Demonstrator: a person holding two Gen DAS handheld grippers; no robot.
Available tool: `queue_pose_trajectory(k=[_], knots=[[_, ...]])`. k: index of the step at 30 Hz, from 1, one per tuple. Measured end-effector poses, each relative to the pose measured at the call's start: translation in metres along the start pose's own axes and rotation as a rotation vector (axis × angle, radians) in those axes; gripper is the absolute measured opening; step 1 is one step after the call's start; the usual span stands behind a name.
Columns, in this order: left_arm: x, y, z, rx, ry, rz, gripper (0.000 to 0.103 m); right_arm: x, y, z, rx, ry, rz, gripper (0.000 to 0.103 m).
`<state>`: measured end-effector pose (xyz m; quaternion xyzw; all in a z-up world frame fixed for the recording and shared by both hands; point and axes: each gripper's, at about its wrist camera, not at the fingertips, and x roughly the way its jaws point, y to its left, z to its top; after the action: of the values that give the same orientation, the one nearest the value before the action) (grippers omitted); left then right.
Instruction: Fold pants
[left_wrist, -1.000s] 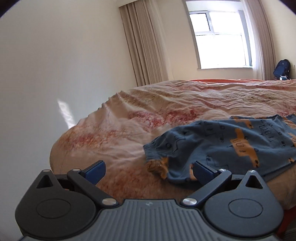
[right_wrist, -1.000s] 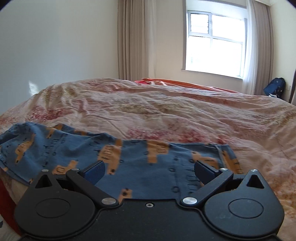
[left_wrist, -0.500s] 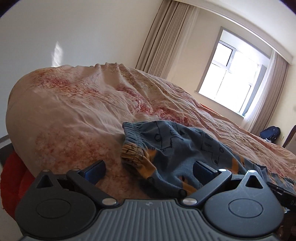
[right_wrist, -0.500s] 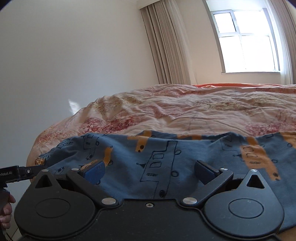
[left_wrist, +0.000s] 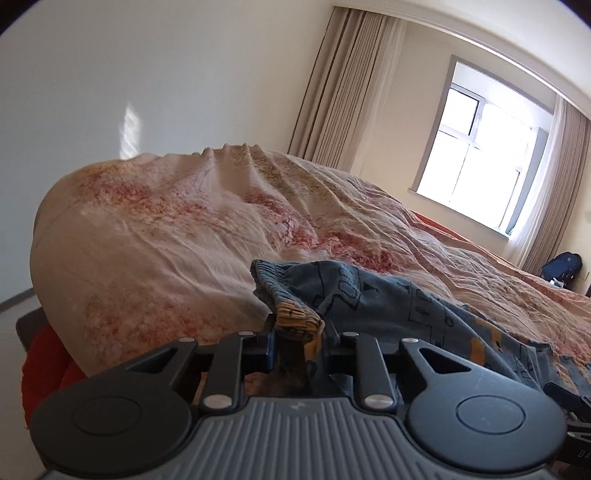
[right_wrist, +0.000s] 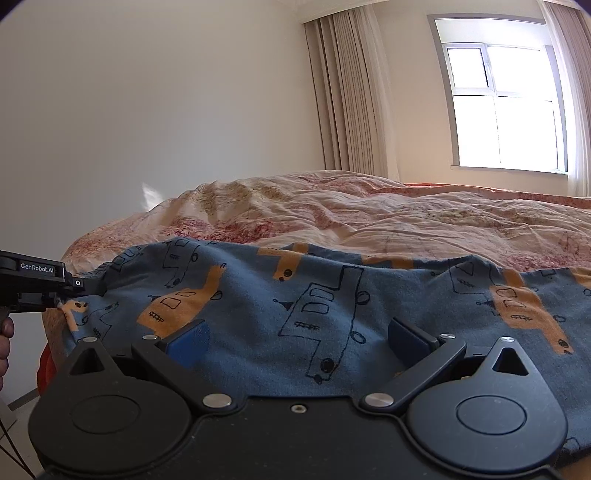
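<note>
Blue pants (right_wrist: 332, 295) lie spread along the near edge of a bed (left_wrist: 166, 229), one end in the left tongs.

The left gripper (left_wrist: 297, 338) is closing its jaws on the bunched orange-and-blue cuff at the left end of the pants, and the cloth sits pinched between them. The right gripper (right_wrist: 295, 338) hangs over the middle of the pants with its jaws wide apart, the flat cloth beneath them and nothing pinched. The rumpled pink bedspread (right_wrist: 369, 214) rises behind the pants toward the far curtains (right_wrist: 351, 96) and bright window (right_wrist: 506, 99). A dark bag (left_wrist: 561, 264) sits on the floor far right. A hand (right_wrist: 5, 347) shows at the left edge, behind the left tool.
</note>
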<state>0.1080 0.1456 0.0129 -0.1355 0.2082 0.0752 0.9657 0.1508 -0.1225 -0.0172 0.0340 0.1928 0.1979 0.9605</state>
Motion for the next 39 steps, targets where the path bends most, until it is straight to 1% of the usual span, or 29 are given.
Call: queue_pose_trajectory(k=[2,4,7,10,11,13,14,15,17,19,20,22,25,28,30,33,36,38,39], knots=[[-0.016,-0.006,0.005,0.056,-0.052,0.019,0.023,-0.003,-0.001,-0.001,0.004,-0.01,0.007,0.103],[-0.028,-0.008,0.007,0.088,-0.073,0.027,0.023,-0.007,-0.003,-0.002,0.007,-0.018,0.011,0.103],[-0.024,-0.007,0.004,0.131,-0.043,0.06,0.023,-0.013,-0.006,-0.004,0.012,-0.033,0.016,0.103],[-0.014,-0.004,-0.005,0.15,0.004,0.057,0.025,-0.013,-0.008,-0.005,0.012,-0.035,0.019,0.103],[-0.011,-0.002,-0.009,0.149,0.018,0.059,0.03,-0.013,-0.007,-0.005,0.007,-0.035,0.016,0.103],[-0.012,-0.003,-0.012,0.156,0.031,0.083,0.045,-0.014,-0.006,-0.005,-0.002,-0.037,0.014,0.103],[-0.013,-0.003,-0.012,0.163,0.03,0.102,0.065,-0.015,-0.006,-0.005,-0.003,-0.038,0.016,0.103],[-0.016,-0.005,-0.011,0.171,0.021,0.119,0.081,-0.016,-0.007,-0.005,-0.001,-0.04,0.017,0.103],[-0.021,-0.009,-0.008,0.195,-0.008,0.151,0.092,-0.018,-0.008,-0.005,0.011,-0.047,0.02,0.103],[-0.024,-0.017,-0.003,0.223,-0.019,0.164,0.098,-0.02,-0.011,-0.004,0.025,-0.055,0.017,0.103],[-0.023,-0.023,0.001,0.234,-0.022,0.167,0.103,-0.022,-0.011,-0.004,0.032,-0.059,0.013,0.103],[-0.02,-0.036,0.007,0.25,-0.028,0.158,0.102,-0.024,-0.014,-0.003,0.048,-0.065,0.001,0.103],[-0.005,-0.066,0.015,0.279,-0.009,0.104,0.102,-0.027,-0.016,-0.004,0.056,-0.067,-0.05,0.103],[0.021,-0.103,0.02,0.303,0.014,0.006,0.102,-0.029,-0.017,-0.007,0.043,-0.068,-0.152,0.103],[0.044,-0.127,0.022,0.323,0.056,-0.053,0.102,-0.032,-0.019,-0.009,0.029,-0.079,-0.234,0.103],[0.082,-0.161,0.022,0.371,0.132,-0.1,0.102,-0.038,-0.028,-0.008,0.061,-0.103,-0.337,0.103],[0.111,-0.184,0.013,0.438,0.194,-0.097,0.102,-0.044,-0.041,-0.008,0.12,-0.12,-0.377,0.103],[0.127,-0.196,0.006,0.489,0.214,-0.082,0.102,-0.045,-0.048,-0.009,0.152,-0.116,-0.368,0.103],[0.134,-0.198,0.004,0.506,0.219,-0.059,0.102,-0.045,-0.049,-0.009,0.163,-0.111,-0.361,0.103]])
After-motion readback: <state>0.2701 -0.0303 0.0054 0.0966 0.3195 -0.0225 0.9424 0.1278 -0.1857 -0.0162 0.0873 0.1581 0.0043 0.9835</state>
